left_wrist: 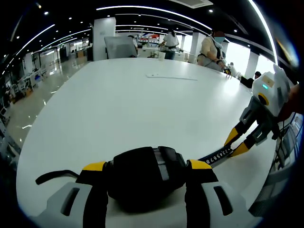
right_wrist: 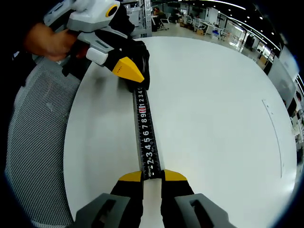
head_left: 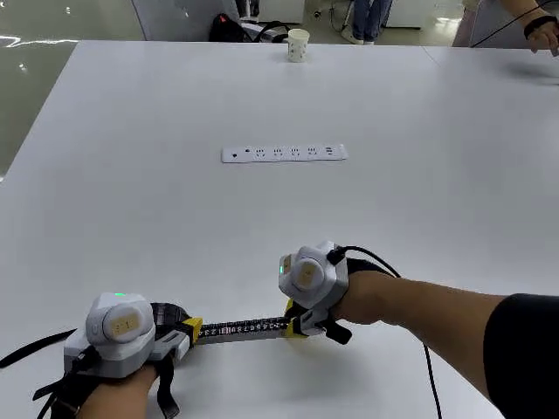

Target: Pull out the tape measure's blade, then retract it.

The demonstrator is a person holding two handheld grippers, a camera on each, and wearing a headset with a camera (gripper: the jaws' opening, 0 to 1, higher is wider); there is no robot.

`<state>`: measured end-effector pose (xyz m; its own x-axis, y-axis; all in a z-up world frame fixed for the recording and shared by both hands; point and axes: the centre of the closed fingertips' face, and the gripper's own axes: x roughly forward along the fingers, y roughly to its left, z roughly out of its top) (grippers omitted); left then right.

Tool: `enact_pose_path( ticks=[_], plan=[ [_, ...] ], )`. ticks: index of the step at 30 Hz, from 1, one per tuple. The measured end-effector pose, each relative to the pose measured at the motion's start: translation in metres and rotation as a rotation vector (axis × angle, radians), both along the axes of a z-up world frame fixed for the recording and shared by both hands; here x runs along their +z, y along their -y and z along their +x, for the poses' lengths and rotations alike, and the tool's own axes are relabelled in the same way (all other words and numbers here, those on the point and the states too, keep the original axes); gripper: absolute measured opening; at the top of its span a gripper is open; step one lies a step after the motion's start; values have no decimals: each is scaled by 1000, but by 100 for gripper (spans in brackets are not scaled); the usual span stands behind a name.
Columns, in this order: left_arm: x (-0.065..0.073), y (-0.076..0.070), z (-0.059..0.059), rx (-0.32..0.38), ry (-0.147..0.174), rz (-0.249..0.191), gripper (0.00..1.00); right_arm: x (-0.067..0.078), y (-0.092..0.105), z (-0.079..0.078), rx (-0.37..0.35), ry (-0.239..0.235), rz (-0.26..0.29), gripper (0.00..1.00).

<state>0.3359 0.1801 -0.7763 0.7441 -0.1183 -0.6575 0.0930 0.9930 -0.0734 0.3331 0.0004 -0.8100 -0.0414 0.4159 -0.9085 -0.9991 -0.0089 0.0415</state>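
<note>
A black, rounded tape measure case (left_wrist: 145, 178) sits near the front edge of a broad white desk (head_left: 393, 175), to the person's left. It is clamped between the yellow-tipped jaws of the left gripper (left_wrist: 147, 166), which are closed snugly against its two sides. A short stretch of dark blade with white numerals (right_wrist: 145, 133) comes out of the case and lies flat just above the desk. The right gripper (right_wrist: 151, 175) holds its far end, jaws closed almost together and pinching the tip. The pull-out appears to be partly done, with much of the blade probably wound inside the case. To do this step well, the right gripper should draw straight away from the case along the blade's own line. It should stay low and level so the blade neither twists nor buckles, while the left gripper holds the case firmly in place. For the return, walking the tip back under control would be safer than letting it snap in. The blade's long axis runs left to right across the person's front, roughly parallel to the desk's near edge. The case's mouth faces right, and the numerals count up from the pinched tip toward the case. Well beyond, a white power strip (head_left: 284, 154) lies mid-desk.
</note>
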Motion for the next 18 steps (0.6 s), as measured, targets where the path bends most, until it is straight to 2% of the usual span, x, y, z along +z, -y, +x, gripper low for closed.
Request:
enact_pose_path(
  ticks=[6, 9, 12, 18],
  plan=[
    [0, 0, 0, -1, -1, -1, 61, 1, -3, -1, 2, 4, 4, 10],
    [0, 1, 0, -3, -6, -2, 61, 1, -5, -1, -20, -11, 12, 10],
    [0, 1, 0, -1, -8, -1, 61, 0, -8, -2, 10, 9, -4, 10],
    [0, 0, 0, -1, -5, -1, 61, 0, -9, -1, 10, 5, 2, 9]
  ],
)
